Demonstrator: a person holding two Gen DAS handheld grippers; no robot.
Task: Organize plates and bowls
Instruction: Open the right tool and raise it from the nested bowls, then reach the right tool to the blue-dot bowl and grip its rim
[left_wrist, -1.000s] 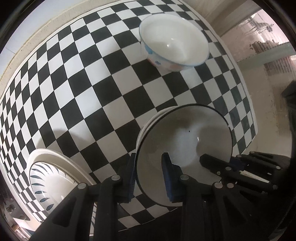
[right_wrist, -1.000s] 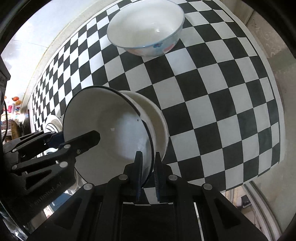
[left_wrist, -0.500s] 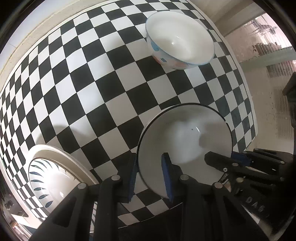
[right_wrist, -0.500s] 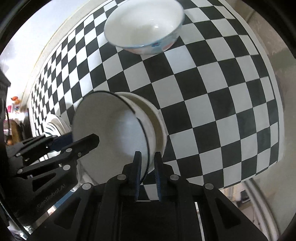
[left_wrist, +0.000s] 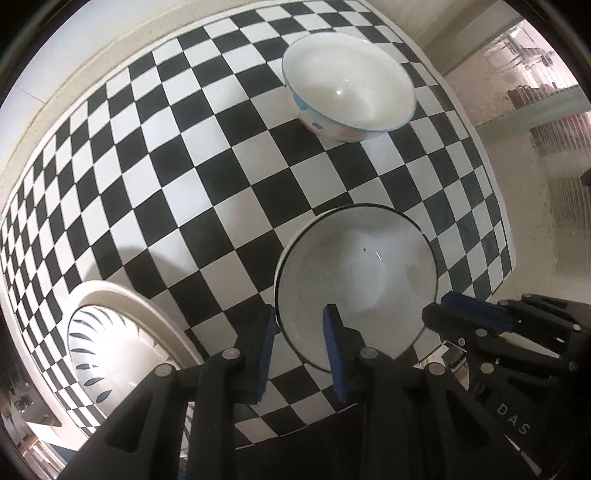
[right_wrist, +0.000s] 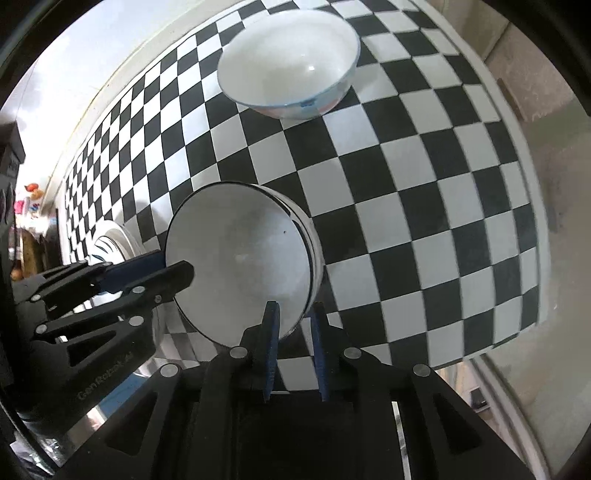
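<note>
A white bowl with a dark rim (left_wrist: 354, 273) (right_wrist: 240, 266) sits nested in another white bowl (right_wrist: 312, 251) on the checkered cloth. My left gripper (left_wrist: 299, 328) straddles its near rim with both pads apart from the rim. My right gripper (right_wrist: 293, 321) straddles the opposite rim, its jaws wider than before; contact is unclear. A larger flowered bowl (left_wrist: 349, 86) (right_wrist: 291, 59) stands farther back. A plate with blue leaf marks (left_wrist: 110, 343) (right_wrist: 110, 243) lies at the left.
The black-and-white checkered tablecloth (left_wrist: 184, 166) (right_wrist: 424, 192) covers the table. Its edge drops off at the right (right_wrist: 532, 221) and close to the grippers. A pale wall ledge (left_wrist: 74, 85) runs along the far side.
The dark-rimmed bowl has come down from a tilt and settled level into the bowl beneath. The right jaws have widened around the rim. Both grippers shifted slightly.
</note>
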